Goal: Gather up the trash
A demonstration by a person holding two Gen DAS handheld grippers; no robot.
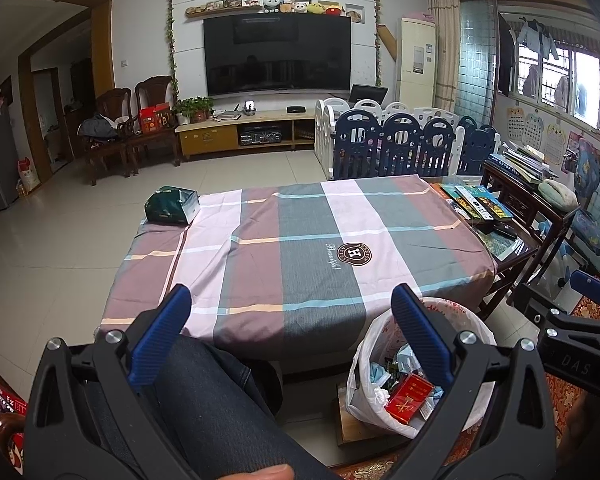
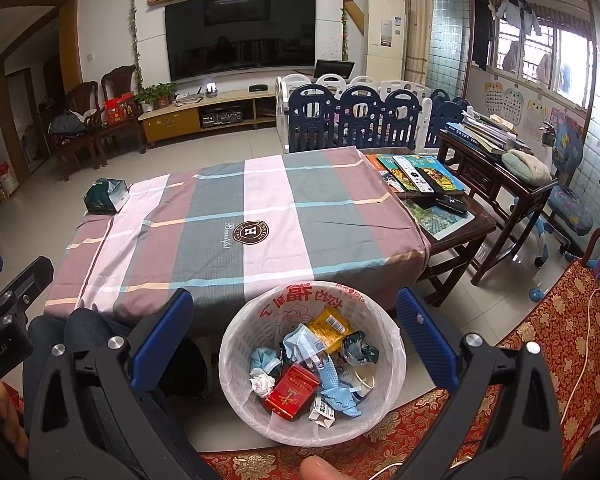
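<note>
Hovering wide-jawed and empty, both the left gripper (image 1: 290,308) and right gripper (image 2: 296,312); next reach squarely for the green packet (image 1: 172,205), then the bin (image 2: 236,328).

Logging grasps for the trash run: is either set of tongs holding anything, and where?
Nothing is held. Left tongs and right tongs are both open and empty.

We see the white bin (image 2: 313,364), lined with a printed plastic bag, standing upright on the floor between our right claw's (image 2: 294,340) spread fingers. Inside lie a red carton (image 2: 294,394), a yellow packet (image 2: 330,328), blue wrappers (image 2: 336,388) and crumpled white paper (image 2: 262,383), heaped together.
</note>
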